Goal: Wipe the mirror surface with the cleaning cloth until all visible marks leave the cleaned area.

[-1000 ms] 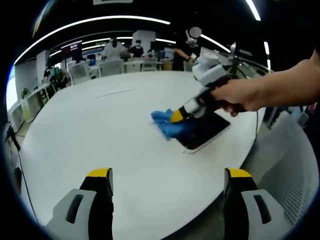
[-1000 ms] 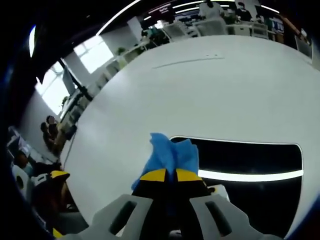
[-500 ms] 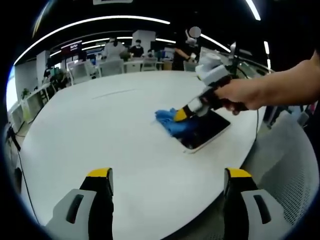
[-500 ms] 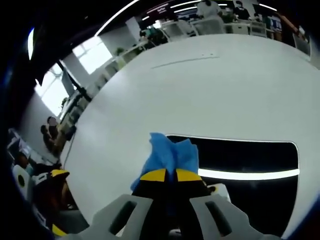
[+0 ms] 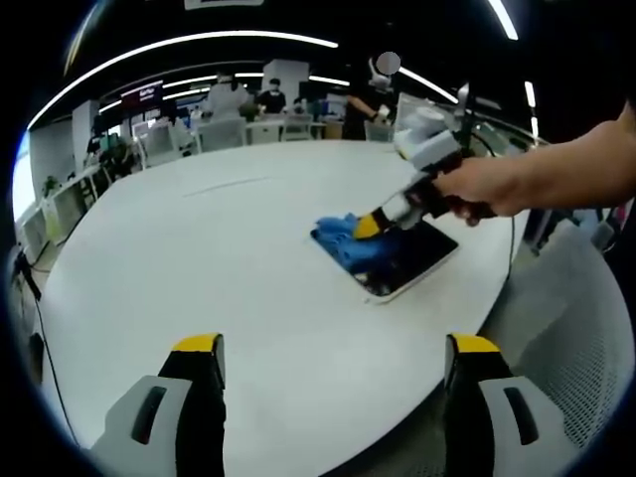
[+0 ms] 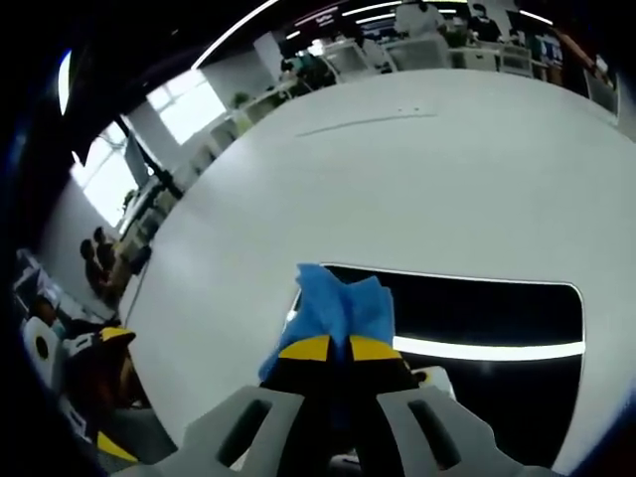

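A broad round white worktop (image 5: 199,258) carries everything, with desks, chairs and people far behind it under long ceiling lights. Near the worktop's right edge in the left gripper view lies the mirror (image 5: 397,260), a flat dark rectangle with a pale rim; in the right gripper view its glass (image 6: 477,328) reflects a bright strip of ceiling light. No container is on the worktop.

The blue cleaning cloth (image 5: 350,238) is bunched on the mirror's left end, lapping a little over that edge. In the right gripper view the cloth (image 6: 340,308) rises directly from the yellow tips of the right tongs (image 6: 331,348), which are drawn together and clamped on it, pressing it onto the glass. The left gripper view shows those right tongs (image 5: 372,226) held by a person's hand (image 5: 477,189) reaching in from the right.

The left tongs (image 5: 338,348) hang above the near worktop, their yellow-tipped jaws wide apart and holding nothing, well apart from the mirror.
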{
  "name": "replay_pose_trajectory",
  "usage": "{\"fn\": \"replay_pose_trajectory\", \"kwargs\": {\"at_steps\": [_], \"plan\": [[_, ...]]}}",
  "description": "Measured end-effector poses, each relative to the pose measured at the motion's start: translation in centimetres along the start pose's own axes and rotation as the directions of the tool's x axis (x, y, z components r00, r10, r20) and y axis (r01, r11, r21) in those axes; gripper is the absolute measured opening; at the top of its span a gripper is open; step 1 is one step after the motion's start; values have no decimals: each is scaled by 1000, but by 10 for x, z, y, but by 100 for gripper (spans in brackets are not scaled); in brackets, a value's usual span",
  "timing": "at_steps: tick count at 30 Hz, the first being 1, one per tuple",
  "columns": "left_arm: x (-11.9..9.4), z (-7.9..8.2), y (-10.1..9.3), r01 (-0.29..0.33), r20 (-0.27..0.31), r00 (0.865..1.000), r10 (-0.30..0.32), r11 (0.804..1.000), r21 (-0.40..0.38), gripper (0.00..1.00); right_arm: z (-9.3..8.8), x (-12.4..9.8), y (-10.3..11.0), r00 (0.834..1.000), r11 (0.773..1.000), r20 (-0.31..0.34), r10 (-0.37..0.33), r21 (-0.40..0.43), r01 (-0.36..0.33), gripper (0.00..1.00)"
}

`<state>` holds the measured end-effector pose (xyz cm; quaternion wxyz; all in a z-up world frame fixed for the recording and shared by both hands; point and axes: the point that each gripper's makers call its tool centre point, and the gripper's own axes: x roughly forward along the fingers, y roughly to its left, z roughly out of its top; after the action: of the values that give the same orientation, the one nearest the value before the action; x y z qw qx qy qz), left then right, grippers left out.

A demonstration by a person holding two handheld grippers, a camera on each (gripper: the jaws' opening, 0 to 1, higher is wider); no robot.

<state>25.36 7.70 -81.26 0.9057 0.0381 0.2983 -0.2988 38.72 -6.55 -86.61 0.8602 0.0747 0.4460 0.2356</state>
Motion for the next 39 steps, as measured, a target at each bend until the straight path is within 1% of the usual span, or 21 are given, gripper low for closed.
{"fn": "replay_pose_trajectory", "kwargs": {"at_steps": [11, 18, 24, 39], "plan": [[0, 0, -1, 1, -3, 1000, -1, 1000, 3, 91, -1, -4, -7, 1000, 1000, 5, -6, -2, 6, 0], [0, -1, -1, 6, -6, 1000, -6, 1000, 6, 91, -2, -10, -18, 1000, 1000, 4, -18, -4, 18, 0], [0, -1, -2, 9, -6, 1000, -9, 1000, 4, 92, -2, -11, -20, 1000, 1000, 12, -17, -10, 17, 0], [2, 1, -8, 37, 5, 999, -37, 999, -1, 98, -4, -17, -30, 999, 1000, 29, -19, -14, 20, 0]]}}
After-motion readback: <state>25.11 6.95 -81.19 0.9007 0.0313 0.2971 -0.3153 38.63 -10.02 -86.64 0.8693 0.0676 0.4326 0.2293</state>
